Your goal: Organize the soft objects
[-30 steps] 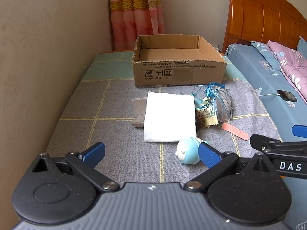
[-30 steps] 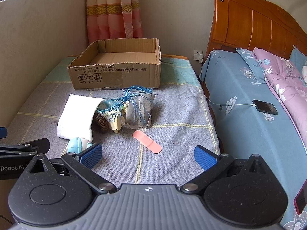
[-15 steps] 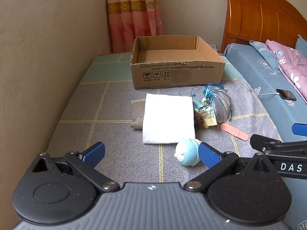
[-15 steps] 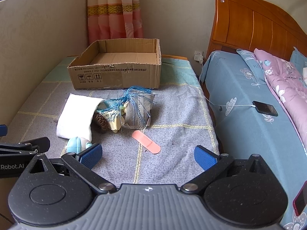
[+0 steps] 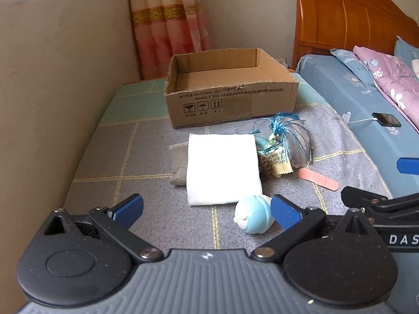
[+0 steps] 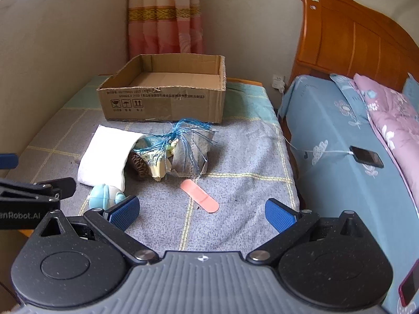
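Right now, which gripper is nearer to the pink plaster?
Right. The right gripper has the pink plaster just ahead between its open fingers; the left gripper is off to the plaster's left, beside the blue ball.

A pink-and-cream striped curtain with a yellow patterned band [image 5: 167,18] hangs in the corner against the beige plaster wall [image 5: 52,83]. To the right rises an orange-brown wooden headboard [image 6: 348,39] over a bed with a blue floral sheet [image 6: 327,141]. A pink flowered quilt [image 6: 392,115] lies along the bed's far side. A black smartphone [image 6: 366,156] rests on the sheet, plugged into a thin white cable [image 6: 324,152]. A white wall socket [image 6: 278,80] sits low beside the headboard.
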### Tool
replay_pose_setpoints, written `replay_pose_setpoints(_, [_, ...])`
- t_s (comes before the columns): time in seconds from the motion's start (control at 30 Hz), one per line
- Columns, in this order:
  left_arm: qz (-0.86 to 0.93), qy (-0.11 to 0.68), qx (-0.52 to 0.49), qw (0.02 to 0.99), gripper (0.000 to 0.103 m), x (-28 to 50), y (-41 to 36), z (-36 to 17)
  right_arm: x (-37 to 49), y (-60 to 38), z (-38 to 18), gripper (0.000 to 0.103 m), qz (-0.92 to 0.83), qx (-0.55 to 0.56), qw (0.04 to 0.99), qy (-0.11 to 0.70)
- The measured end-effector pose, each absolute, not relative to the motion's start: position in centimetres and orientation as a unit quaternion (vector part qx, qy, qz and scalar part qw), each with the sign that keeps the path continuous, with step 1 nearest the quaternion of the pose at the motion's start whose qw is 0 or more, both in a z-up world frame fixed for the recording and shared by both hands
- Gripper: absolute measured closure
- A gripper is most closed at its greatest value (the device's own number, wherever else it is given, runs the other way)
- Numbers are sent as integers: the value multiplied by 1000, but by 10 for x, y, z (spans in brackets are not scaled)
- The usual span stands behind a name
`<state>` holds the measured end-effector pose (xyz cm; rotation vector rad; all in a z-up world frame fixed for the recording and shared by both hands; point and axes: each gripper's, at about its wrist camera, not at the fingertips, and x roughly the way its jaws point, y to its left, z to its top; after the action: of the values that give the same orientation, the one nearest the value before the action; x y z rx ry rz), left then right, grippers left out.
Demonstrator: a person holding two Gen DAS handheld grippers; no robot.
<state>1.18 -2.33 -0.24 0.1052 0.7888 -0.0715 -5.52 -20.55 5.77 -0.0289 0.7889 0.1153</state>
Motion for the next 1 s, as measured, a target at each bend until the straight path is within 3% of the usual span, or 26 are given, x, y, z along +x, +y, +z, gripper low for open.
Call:
replay_pose_setpoints(0.67, [-121,404,82,903,0,46,-55,-53,-49,-220,23,0,90,-46,923,372])
replay_pose_setpoints(1.0, [-109,410,88,901,0,44,-30,-66,-42,-219,9,0,92,-45,917,386])
